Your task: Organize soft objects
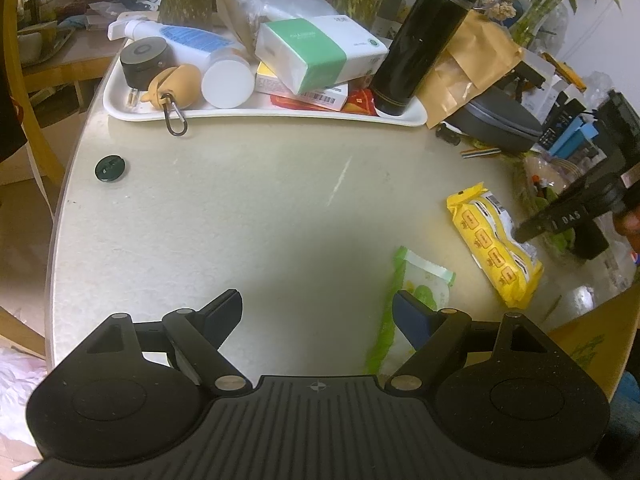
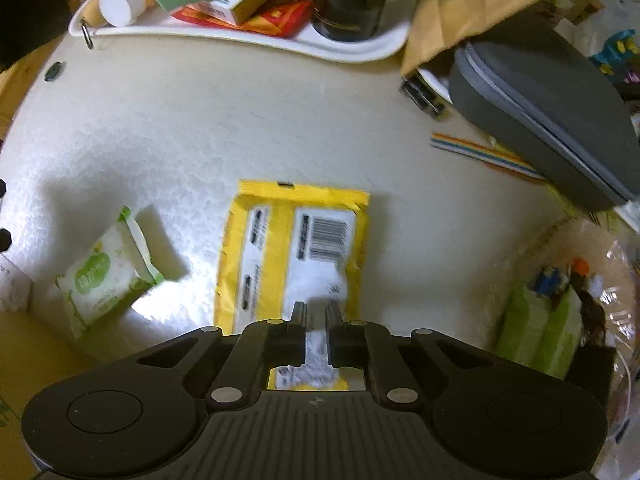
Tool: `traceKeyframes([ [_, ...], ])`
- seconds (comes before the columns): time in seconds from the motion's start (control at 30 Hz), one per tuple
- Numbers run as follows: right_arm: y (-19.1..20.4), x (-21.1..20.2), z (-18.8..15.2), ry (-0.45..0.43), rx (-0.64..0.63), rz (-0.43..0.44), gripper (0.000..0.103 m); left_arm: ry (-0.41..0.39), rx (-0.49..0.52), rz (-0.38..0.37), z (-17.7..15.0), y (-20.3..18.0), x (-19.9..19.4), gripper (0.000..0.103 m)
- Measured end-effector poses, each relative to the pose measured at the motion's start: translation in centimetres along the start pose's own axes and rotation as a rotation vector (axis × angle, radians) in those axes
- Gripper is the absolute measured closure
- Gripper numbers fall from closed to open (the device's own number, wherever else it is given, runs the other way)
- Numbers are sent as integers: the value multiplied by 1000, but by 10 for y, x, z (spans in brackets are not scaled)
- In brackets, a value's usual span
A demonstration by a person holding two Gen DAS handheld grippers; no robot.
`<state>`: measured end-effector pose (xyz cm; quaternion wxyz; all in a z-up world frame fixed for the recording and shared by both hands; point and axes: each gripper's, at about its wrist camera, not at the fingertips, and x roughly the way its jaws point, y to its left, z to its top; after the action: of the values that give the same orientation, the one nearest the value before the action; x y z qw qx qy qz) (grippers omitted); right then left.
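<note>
Right tongs: pinching yellow packet lying on counter. Left tongs: spread, over green-white packet. White tray: tissue pack, black bottle, lotion bottle.

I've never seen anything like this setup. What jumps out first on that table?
A bright yellow packet lies on the pale table, and the right gripper has pinched its near end from above. Beside it sits a small green-and-white pack, near the open left gripper. At the far edge, a white tray is piled with clutter, a tall black flask standing at its end.
</note>
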<state>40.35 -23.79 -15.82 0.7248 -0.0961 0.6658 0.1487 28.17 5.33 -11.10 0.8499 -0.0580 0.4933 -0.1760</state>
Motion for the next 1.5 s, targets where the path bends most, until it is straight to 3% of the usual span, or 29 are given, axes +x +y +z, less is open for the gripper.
traceKeyframes([
  [0.23,-7,3,-3,4,12,15,89,1,4,-1,0,-1,0,20],
  [0.27,-8,0,-2,-10,20,21,78,1,4,-1,0,-1,0,20],
  [0.3,-9,-2,-1,-23,30,28,55,2,3,1,0,-1,0,20],
  [0.4,-10,-4,3,-60,36,82,13,2,2,3,-1,-1,0,20],
  [0.5,-7,5,9,-55,43,142,5,3,4,5,0,-1,0,20],
  [0.93,10,52,17,8,-6,66,5,30,-38,-19,6,2,0,20],
  [1.2,11,56,10,-28,-14,25,5,47,38,20,32,-29,-13,20],
  [1.23,11,56,9,-34,-17,25,7,59,54,35,37,-33,-13,20],
  [1.4,18,42,-13,-68,-42,30,33,129,118,83,61,-53,-14,20],
  [1.5,23,38,-20,-82,-51,32,38,189,172,99,72,-67,-8,20],
])
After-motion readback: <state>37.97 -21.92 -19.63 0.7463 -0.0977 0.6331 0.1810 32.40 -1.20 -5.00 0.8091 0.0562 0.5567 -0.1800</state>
